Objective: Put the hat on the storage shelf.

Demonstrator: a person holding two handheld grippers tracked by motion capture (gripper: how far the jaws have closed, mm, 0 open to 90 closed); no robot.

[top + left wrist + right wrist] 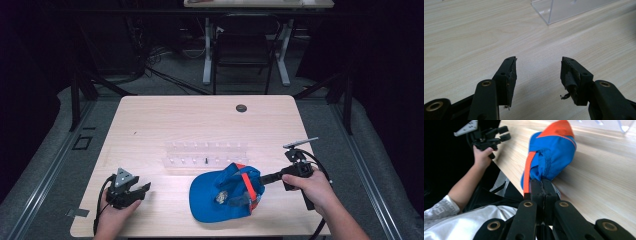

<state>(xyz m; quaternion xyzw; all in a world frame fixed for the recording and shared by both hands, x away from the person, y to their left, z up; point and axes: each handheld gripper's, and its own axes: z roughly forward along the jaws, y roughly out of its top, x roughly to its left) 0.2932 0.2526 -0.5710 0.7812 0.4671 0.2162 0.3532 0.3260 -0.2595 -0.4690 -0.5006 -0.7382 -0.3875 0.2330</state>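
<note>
R gripper [263, 179]: jaws clamped on cap [225, 192] edge.
L gripper [141, 189]: jaws apart, holds nothing, well left of cap.

A person's left hand [116, 207] holds the left tongs [145, 188] low at the near left, jaws spread wide with nothing between them, while the right hand [312, 187] holds the right tongs [261, 181] level, pointing leftward, jaws pressed tight together.
</note>
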